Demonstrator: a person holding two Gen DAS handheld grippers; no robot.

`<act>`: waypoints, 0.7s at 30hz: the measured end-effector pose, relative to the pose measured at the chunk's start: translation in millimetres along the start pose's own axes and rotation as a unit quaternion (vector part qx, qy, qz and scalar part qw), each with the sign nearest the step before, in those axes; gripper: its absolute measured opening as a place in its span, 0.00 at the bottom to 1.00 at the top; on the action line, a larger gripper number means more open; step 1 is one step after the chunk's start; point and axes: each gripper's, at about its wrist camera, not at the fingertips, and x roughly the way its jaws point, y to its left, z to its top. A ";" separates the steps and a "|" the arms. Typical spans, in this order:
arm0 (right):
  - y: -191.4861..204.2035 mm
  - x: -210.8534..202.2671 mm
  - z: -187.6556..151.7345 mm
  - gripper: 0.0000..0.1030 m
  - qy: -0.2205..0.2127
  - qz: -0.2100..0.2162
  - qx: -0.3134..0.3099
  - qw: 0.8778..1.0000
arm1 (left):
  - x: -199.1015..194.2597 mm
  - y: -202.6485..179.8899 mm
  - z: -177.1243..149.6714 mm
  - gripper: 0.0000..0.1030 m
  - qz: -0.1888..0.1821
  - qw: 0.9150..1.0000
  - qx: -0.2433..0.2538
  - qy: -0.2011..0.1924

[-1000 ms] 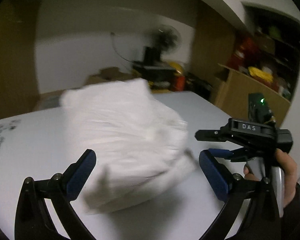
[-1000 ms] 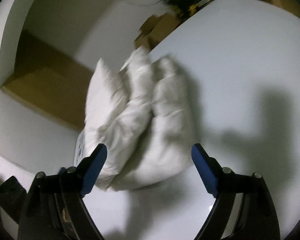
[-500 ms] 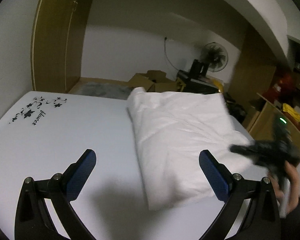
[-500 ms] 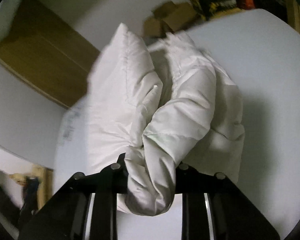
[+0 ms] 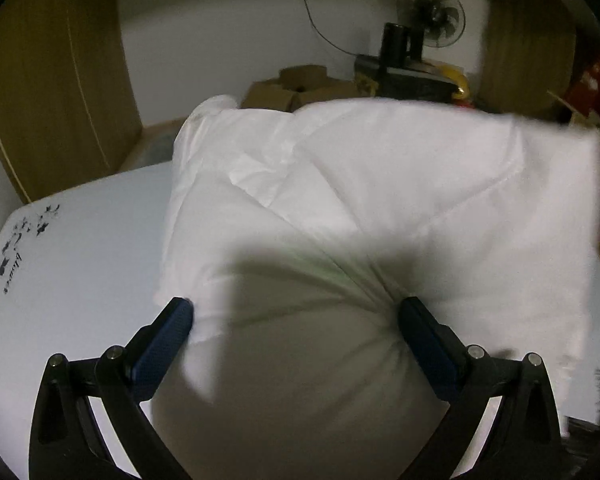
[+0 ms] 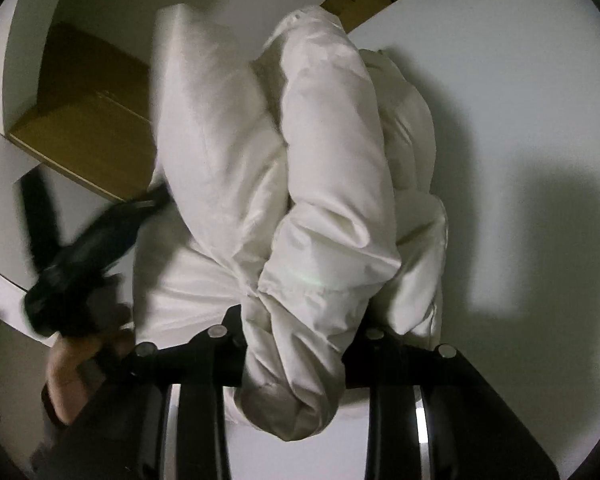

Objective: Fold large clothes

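A white puffy jacket (image 5: 380, 184) lies bunched on the white desk (image 5: 80, 248), its far edge hanging past the desk's back edge toward the boxes (image 5: 296, 88).

In the right wrist view the jacket (image 6: 300, 160) stands in thick padded folds, and one roll of it runs down between the fingers of the right gripper (image 6: 296, 352). The pads press into that roll from both sides, so the right gripper is clenched on the jacket, though its jaws are easing slightly apart. It points down at a slant onto the desk (image 6: 520, 80).

The left gripper (image 5: 296, 320) also slants down and is released: its blue pads (image 5: 164, 344) stand wide, with the near bulge of the jacket filling the space between them. The left pad touches the cloth's edge; the right one sits against a pinched crease. The cloth is not squeezed. In the right wrist view the left gripper (image 6: 100, 240) is a dark blur at the jacket's left side, with the person's hand (image 6: 76, 376) on its handle.

On the desk's left corner are black star-like marks and a line of cursive writing (image 5: 12, 272), too small to read. A fan (image 5: 428, 16) stands behind, by the wall.
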 end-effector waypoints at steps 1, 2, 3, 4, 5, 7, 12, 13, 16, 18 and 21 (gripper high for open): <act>6.3 7.8 3.3 0.28 0.000 0.001 0.003 1.000 | 5.4 -2.0 -4.7 1.00 0.012 1.000 0.003 -0.007; 4.0 10.5 2.8 0.28 0.002 0.002 0.004 1.000 | 8.7 -2.9 -8.8 1.00 0.020 1.000 0.003 -0.012; 1.3 12.3 2.4 0.28 0.004 0.004 0.009 1.000 | 10.2 -4.6 -11.9 1.00 0.024 1.000 0.004 -0.016; 0.1 13.0 3.1 0.27 0.006 0.005 0.011 1.000 | 13.8 -4.0 -12.8 1.00 0.022 1.000 0.003 -0.016; -0.6 12.6 2.7 0.27 0.008 0.003 0.009 1.000 | 18.1 -2.9 -13.1 1.00 0.019 1.000 0.003 -0.009; -4.2 3.1 1.4 0.26 0.005 0.002 0.011 1.000 | 20.6 -3.8 -13.9 1.00 0.014 1.000 0.004 -0.002; 26.9 -9.0 3.4 0.37 -0.003 -0.030 0.007 1.000 | 3.0 26.2 -7.1 1.00 -0.059 0.998 -0.010 0.009; 35.4 -21.8 1.9 0.56 -0.019 -0.026 0.009 0.999 | -4.7 40.5 -5.0 1.00 -0.080 0.996 -0.030 0.008; 39.5 -73.2 -8.3 0.99 -0.078 -0.035 0.021 0.996 | -18.1 97.0 6.0 1.00 -0.117 0.989 -0.093 0.017; 31.3 -90.3 -13.1 1.00 -0.075 -0.031 0.039 0.996 | -13.7 132.1 12.0 1.00 -0.135 0.982 -0.127 0.037; 15.4 -85.0 -18.9 1.00 -0.032 -0.023 0.074 0.996 | 10.2 192.6 19.4 1.00 -0.172 0.960 -0.207 0.079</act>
